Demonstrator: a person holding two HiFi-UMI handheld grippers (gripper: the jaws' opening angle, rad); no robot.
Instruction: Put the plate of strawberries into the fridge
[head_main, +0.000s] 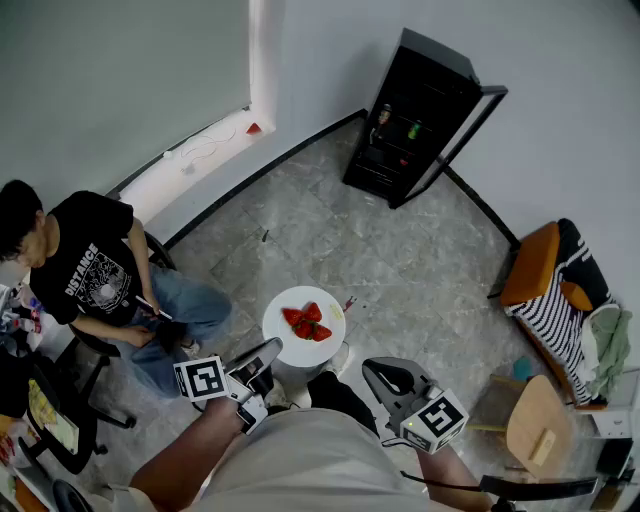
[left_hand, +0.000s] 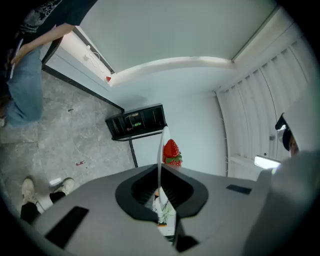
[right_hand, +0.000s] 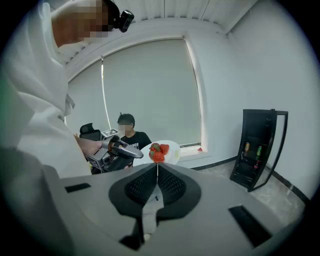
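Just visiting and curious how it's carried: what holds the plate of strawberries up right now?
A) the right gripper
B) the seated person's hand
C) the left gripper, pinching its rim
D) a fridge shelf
C: the left gripper is shut on the rim of the white plate with the strawberries on it; the right gripper is shut on nothing, apart from the plate.

seated person (head_main: 88, 268) in black t-shirt and jeans on a dark office chair (head_main: 88, 372), well left of the left gripper (head_main: 268, 352); far right of the right gripper (head_main: 374, 372), an orange chair (head_main: 528, 268) draped with striped cloth (head_main: 555, 320), a pale wooden stool (head_main: 535, 425) nearer; grey marbled floor (head_main: 400, 260) ahead.
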